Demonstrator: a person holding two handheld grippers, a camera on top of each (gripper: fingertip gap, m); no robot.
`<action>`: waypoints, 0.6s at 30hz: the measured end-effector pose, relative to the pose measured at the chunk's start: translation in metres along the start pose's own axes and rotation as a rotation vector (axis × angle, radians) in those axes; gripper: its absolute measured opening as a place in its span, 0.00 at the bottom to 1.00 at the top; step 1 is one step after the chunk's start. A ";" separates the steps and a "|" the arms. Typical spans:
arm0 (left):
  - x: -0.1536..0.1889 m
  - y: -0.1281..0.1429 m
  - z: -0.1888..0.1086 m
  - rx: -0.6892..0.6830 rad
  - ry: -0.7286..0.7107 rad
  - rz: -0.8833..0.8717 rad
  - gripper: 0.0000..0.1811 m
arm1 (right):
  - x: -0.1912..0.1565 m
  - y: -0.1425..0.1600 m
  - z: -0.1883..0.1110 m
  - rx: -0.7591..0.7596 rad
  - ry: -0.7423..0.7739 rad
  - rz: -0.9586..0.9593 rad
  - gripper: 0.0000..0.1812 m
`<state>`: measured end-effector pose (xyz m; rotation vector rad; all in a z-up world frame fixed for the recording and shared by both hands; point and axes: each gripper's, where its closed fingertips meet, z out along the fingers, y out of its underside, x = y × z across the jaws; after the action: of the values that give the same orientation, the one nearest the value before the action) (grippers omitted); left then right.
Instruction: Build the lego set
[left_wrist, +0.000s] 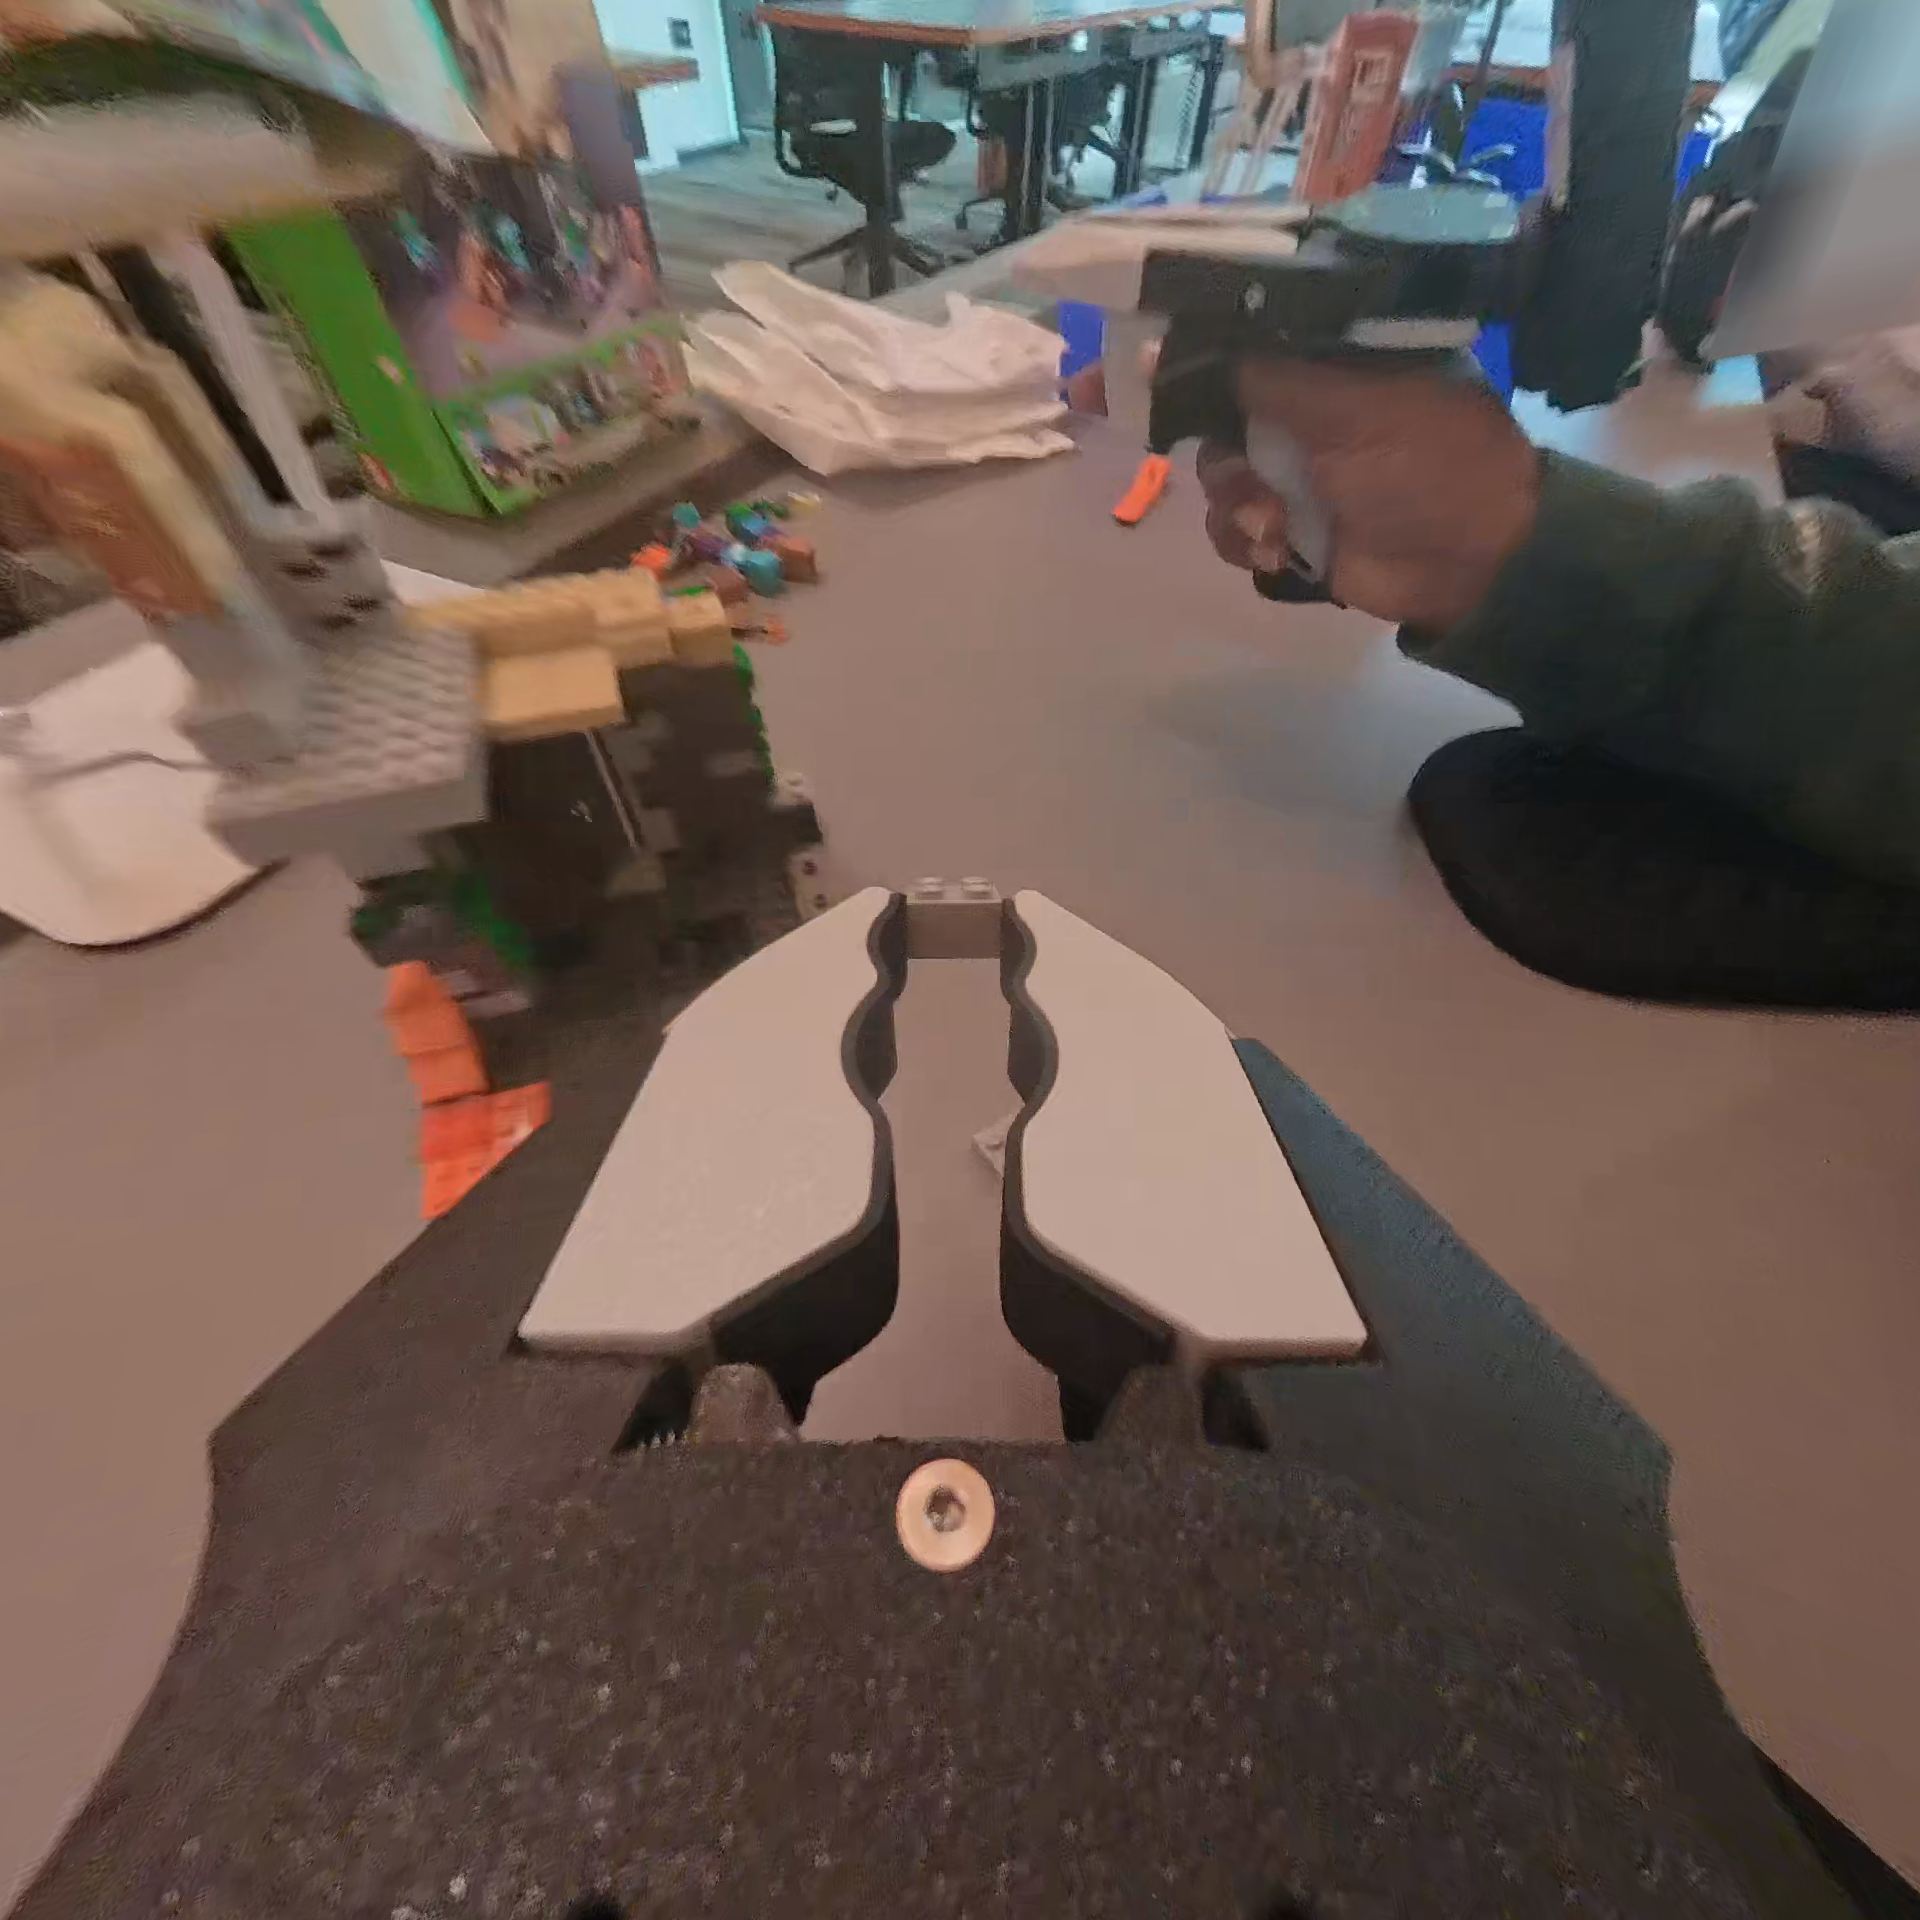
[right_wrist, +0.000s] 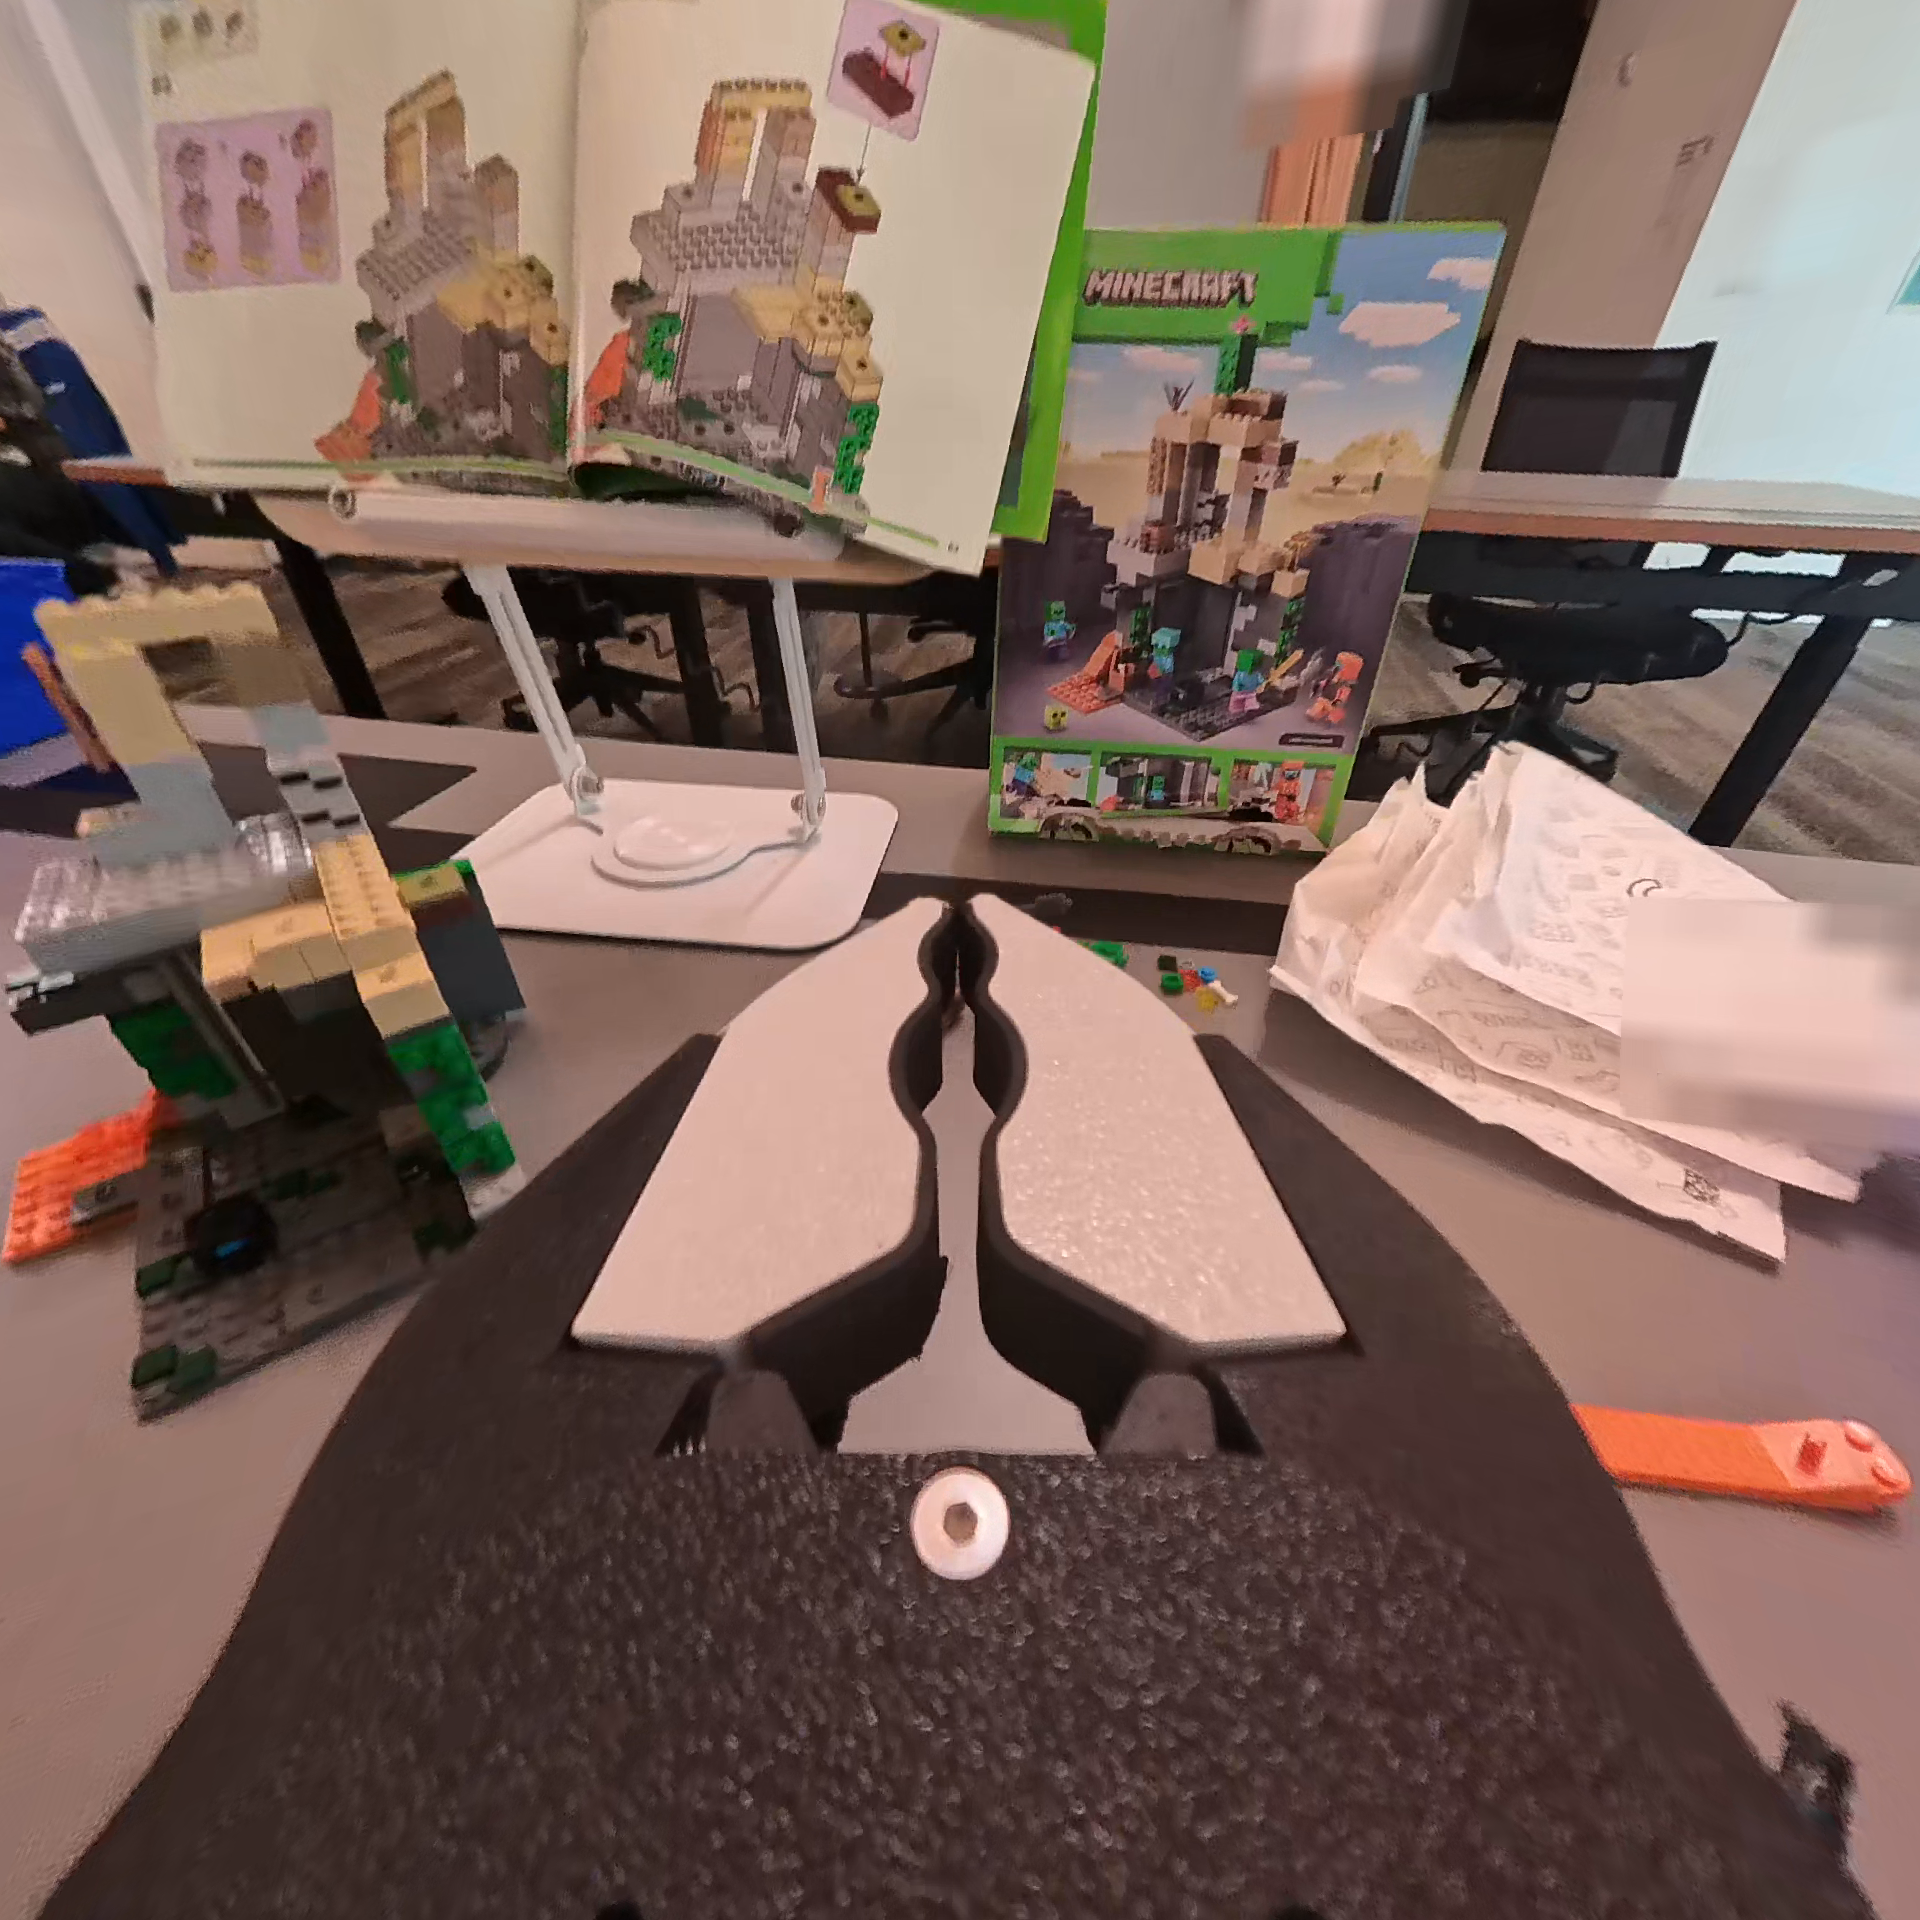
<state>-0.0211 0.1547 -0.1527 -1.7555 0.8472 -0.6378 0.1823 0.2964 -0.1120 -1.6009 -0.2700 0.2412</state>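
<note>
Two grippers, one grey table (right_wrist: 1403, 1351), listed left to right.

Right wrist view:
- Orange plates (right_wrist: 73, 1174), flat on the table at the model's left foot.
- Model (right_wrist: 270, 1018), part-built: grey, tan, black and green bricks with a tan arch on top. Stands left of the right gripper, close to its left finger.
- Booklet (right_wrist: 623, 260), open on a white stand (right_wrist: 675, 852) behind the model.
- Right gripper (right_wrist: 958, 935), centre: tips all but touching, narrow slit between, nothing visibly held.
- Loose bricks (right_wrist: 1195, 977), small and mixed in colour, just past the tips, partly hidden by the fingers.
- Box (right_wrist: 1216, 540), green-edged, upright behind the loose bricks.
- Paper bags (right_wrist: 1507, 987), white, crumpled, right of the box.
- Orange tool (right_wrist: 1756, 1455), flat on the table at the right edge.

Left wrist view:
- Model (left_wrist: 582, 748), blurred, at left, ahead of the left finger.
- Left gripper (left_wrist: 954, 925), centre: narrow, tips clamped on a grey brick (left_wrist: 954, 914), studs up, above the table and right of the model.
- Grey bit (left_wrist: 992, 1148), on the table under the right finger, mostly hidden.
- Hand (left_wrist: 1371, 488), upper right, holding the right gripper's dark body well off the table; its tips blurred here.
</note>
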 end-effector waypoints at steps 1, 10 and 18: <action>0.001 0.010 0.008 -0.027 0.012 0.004 0.09 | 0.000 0.005 0.000 -0.008 -0.010 -0.007 0.00; 0.012 0.058 0.033 -0.193 0.218 0.016 0.09 | -0.007 0.017 -0.002 -0.046 -0.107 0.057 0.00; 0.001 0.066 0.049 -0.285 0.230 0.000 0.09 | -0.017 0.020 -0.002 -0.063 -0.146 0.042 0.00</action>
<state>0.0001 0.1681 -0.2309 -1.9601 1.1420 -0.7584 0.1672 0.2877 -0.1324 -1.6545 -0.3599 0.3863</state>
